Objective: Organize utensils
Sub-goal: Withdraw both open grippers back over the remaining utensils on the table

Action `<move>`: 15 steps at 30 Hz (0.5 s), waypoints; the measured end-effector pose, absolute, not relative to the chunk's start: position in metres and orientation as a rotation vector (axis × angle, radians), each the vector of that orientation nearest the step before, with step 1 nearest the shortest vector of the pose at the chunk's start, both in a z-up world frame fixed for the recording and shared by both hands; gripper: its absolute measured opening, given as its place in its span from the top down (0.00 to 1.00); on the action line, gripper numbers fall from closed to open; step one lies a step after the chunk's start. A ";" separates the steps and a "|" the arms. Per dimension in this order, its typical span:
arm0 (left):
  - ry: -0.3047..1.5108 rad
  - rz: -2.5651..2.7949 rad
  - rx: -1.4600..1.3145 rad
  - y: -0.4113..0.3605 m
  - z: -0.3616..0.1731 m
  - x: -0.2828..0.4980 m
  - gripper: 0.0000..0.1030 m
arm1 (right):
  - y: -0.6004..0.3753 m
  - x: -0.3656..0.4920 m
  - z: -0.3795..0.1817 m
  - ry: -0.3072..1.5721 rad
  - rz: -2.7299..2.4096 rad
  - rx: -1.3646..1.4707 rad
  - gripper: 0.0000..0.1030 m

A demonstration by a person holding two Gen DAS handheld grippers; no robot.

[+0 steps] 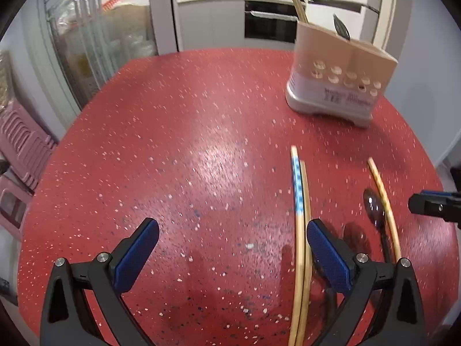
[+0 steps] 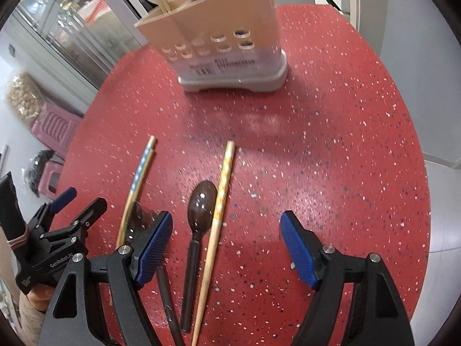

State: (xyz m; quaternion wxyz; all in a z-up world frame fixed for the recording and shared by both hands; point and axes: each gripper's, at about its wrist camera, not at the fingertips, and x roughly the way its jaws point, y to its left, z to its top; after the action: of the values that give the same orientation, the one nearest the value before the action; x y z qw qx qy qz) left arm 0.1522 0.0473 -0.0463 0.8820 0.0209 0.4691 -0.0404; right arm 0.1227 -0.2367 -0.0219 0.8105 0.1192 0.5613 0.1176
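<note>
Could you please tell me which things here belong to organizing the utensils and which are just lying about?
Belongs to the job:
utensil holder
pair of chopsticks
single chopstick
dark spoon
second spoon, partly hidden
left gripper and right gripper, both open

Just lying about:
pink stools

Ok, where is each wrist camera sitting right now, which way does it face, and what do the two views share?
Left wrist: low over the red table, facing the utensil holder far right; own open left gripper frames bare table, right gripper's tip at right edge.
Right wrist: low, facing the holder ahead; own open right gripper over the dark spoon and lone chopstick; left gripper and hand at lower left.
Shared: table, holder, spoon, lone chopstick, chopstick pair.
</note>
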 end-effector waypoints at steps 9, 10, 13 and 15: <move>1.029 -0.114 0.053 0.051 -0.104 0.156 0.00 | -0.227 0.123 -0.039 1.264 0.198 0.208 0.30; 1.033 -0.114 0.051 0.053 -0.108 0.156 0.00 | -0.225 0.123 -0.040 1.268 0.193 0.199 0.33; 1.039 -0.115 0.053 0.057 -0.120 0.157 0.00 | -0.220 0.122 -0.044 1.279 0.187 0.176 0.37; 1.042 -0.117 0.058 0.056 -0.128 0.157 0.00 | -0.217 0.122 -0.046 1.277 0.180 0.153 0.38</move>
State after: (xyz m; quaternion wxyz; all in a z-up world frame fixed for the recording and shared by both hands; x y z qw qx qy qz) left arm 0.1571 0.0558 -0.1280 0.8653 0.0278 0.4973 -0.0556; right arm 0.1217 -0.2169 -0.0455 0.7964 0.0713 0.5947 0.0836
